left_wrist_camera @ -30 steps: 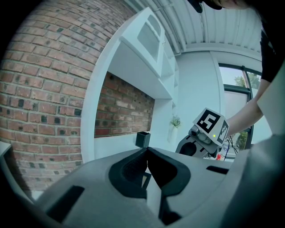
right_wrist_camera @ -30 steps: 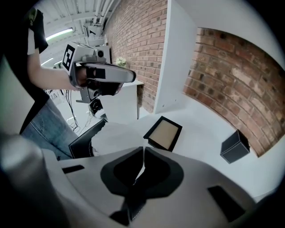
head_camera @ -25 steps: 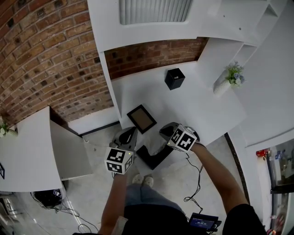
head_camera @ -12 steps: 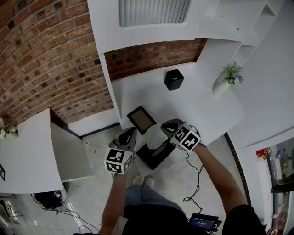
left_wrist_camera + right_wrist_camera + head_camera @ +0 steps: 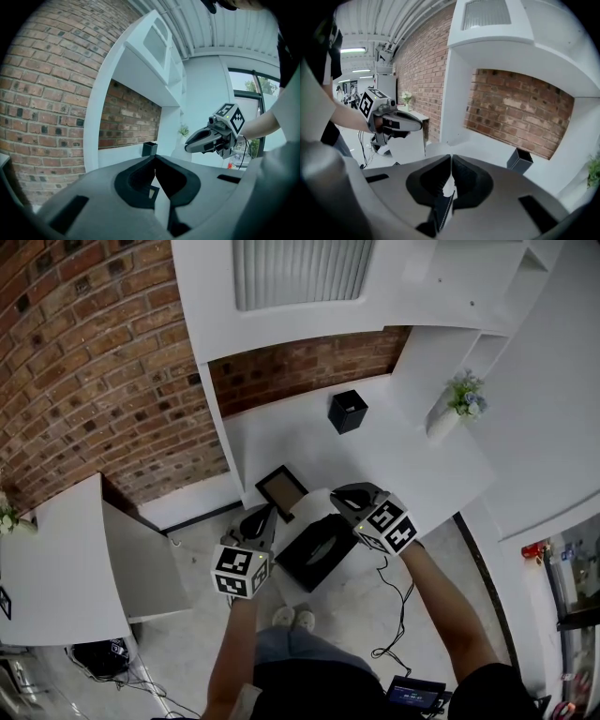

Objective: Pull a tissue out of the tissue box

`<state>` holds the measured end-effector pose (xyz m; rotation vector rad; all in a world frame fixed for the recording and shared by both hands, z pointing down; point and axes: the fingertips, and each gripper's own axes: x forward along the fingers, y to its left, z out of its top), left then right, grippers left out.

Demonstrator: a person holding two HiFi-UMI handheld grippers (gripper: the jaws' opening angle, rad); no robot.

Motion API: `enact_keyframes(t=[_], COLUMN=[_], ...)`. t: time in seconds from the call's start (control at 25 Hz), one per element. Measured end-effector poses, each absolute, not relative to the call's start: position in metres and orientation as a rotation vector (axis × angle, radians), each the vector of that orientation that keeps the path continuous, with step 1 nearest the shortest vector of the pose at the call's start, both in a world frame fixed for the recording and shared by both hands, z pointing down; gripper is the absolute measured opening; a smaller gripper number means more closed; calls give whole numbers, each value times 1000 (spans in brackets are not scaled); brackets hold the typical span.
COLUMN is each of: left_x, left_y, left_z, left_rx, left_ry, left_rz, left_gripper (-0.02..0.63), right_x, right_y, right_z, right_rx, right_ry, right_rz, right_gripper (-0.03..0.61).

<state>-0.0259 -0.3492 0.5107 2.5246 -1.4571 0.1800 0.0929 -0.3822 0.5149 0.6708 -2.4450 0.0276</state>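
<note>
The black tissue box [image 5: 314, 554] lies at the white table's front edge, its oval slot facing up. My right gripper [image 5: 336, 494] hovers above the box's far end, shut on a white tissue [image 5: 321, 509] that hangs from its tips toward the box. In the right gripper view the jaws [image 5: 451, 161] are pressed together with a strip of the tissue [image 5: 449, 186] showing just behind them. My left gripper [image 5: 271, 511] stays beside the box's left end; its jaws [image 5: 154, 159] meet at the tips with nothing seen between them.
A small picture frame [image 5: 281, 488] lies on the table [image 5: 412, 465] just beyond the box. A black square cup [image 5: 348, 411] stands near the brick back wall, a flower vase [image 5: 457, 399] at the right. A cable [image 5: 394, 601] trails on the floor; a white side table [image 5: 56, 559] stands left.
My right gripper has risen from the box's slot, drawing the white tissue up with it. The left gripper has stayed where it was.
</note>
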Motion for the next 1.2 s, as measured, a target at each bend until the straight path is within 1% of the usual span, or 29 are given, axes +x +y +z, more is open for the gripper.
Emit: enact_keyframes(t=[0.28,0.72,0.96,1.2], left_x=[-17,13,32,52], left_y=[-355,-363,-365,-365], left_z=[497,464,442,428], left_rx=[2563,2659,2715,2760], left_ry=[-1445,-1414,-1398,-1370], left_rz=[154,103,58,25], left_gripper=[9,9,9,9], right_x=[118,197,242,268], right_y=[-389,-389,-366,-336], right_z=[459,376,367,389], right_rx=[972,1602,1933,2120], right_ry=[-2652,-2868,-2865,-2715], right_rz=[94,192,280,276], right_gripper=[6,6,6,6])
